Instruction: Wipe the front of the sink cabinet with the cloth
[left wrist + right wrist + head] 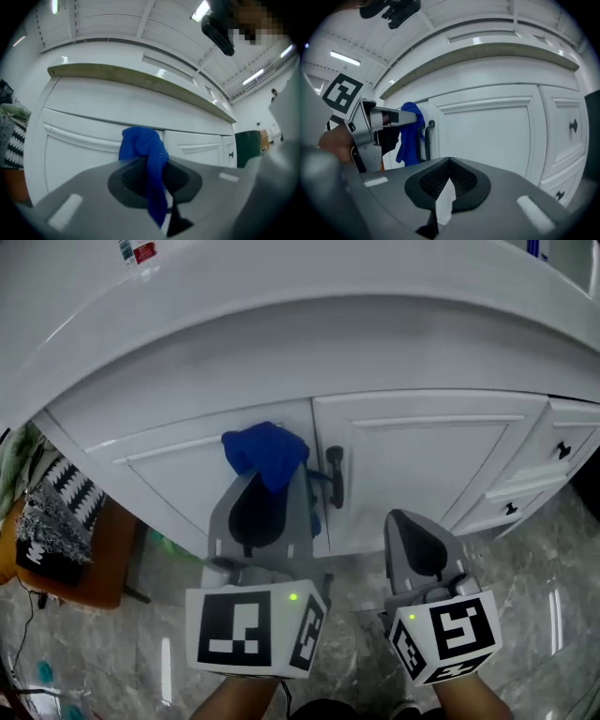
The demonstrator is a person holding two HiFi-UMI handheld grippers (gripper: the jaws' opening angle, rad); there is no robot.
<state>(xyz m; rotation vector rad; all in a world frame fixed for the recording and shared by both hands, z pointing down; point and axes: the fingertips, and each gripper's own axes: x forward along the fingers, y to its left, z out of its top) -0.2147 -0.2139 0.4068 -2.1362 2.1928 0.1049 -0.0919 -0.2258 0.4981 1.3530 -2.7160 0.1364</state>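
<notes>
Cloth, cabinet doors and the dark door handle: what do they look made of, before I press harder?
Cloth: soft blue fabric, likely microfibre; it bunches and drapes in folds.
Cabinet doors: white painted or lacquered panels, probably wood or board; smooth with a soft sheen.
Door handle: dark and matte, possibly metal; too small to tell.

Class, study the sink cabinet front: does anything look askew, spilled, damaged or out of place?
Nothing stands out. The cabinet doors sit closed and level, no spill or damage showing. The left gripper pinches the blue cloth near the door handles; the right gripper is shut, empty.
</notes>
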